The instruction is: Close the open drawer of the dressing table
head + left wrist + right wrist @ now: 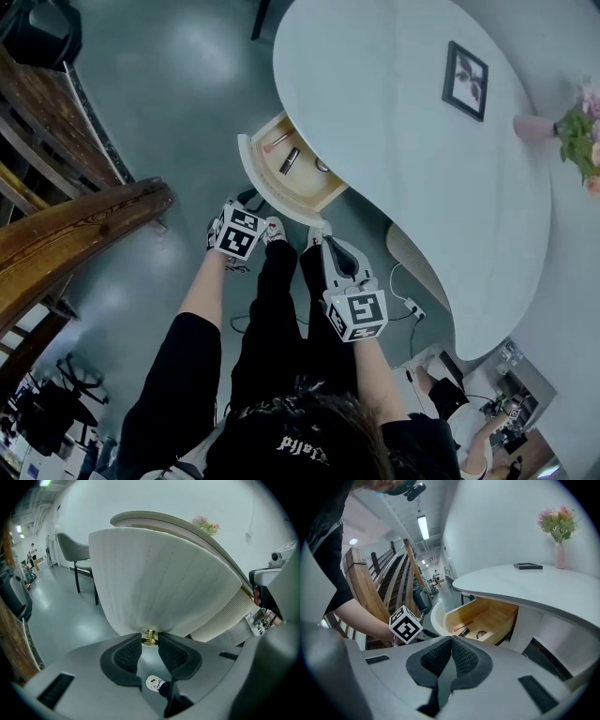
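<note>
The white dressing table [412, 141] has one wooden drawer [291, 169] pulled out, with a lipstick [290, 158] and small items inside. In the left gripper view, the drawer's curved white front [159, 578] fills the frame. Its brass knob [150, 638] sits pinched between the pad tips of my left gripper [150, 639]. From the head view, the left gripper [251, 202] is at the drawer's front. My right gripper [320, 234] hangs beside the drawer's near corner. It [451, 640] is shut with pads together on nothing, looking into the open drawer [485, 613].
A framed picture [466, 80] and a pink vase of flowers [539, 127] stand on the tabletop. A wooden stair railing [75, 225] runs along the left. A grey chair [75, 555] stands beyond the table. A cable and power strip [410, 306] lie on the floor under the table edge.
</note>
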### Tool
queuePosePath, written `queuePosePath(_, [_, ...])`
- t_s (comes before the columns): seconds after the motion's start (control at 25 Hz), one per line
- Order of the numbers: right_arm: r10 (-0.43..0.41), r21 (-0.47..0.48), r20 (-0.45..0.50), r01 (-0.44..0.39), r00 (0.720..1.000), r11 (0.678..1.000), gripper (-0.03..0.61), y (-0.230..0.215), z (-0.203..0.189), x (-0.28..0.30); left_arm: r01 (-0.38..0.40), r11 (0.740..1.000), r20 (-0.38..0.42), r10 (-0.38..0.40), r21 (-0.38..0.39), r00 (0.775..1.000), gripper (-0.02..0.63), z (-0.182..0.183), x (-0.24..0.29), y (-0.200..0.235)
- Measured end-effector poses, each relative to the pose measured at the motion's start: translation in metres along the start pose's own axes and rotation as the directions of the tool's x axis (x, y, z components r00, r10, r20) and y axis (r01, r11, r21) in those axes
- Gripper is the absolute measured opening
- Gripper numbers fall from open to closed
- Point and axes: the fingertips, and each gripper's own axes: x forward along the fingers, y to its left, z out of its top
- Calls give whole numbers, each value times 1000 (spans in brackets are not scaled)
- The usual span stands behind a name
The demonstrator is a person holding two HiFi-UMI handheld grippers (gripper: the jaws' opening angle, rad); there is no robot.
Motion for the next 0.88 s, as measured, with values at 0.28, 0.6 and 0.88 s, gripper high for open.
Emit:
queuePosePath(0.28, [-3, -11, 4, 3, 1000, 1000, 26, -5, 1, 3, -5, 1000, 18, 5, -7, 1000, 123, 11, 11, -2])
queuePosePath(0.6, [-3, 12, 7, 3, 1000, 1000, 26, -15, -3, 6, 19, 1000, 37, -20, 11, 999, 123, 26, 23, -7])
queuePosePath(0.88, [-5, 13, 19, 5, 1000, 1000, 26, -21, 3, 4, 20, 1000, 64, -20, 10, 998, 123, 40, 32, -10])
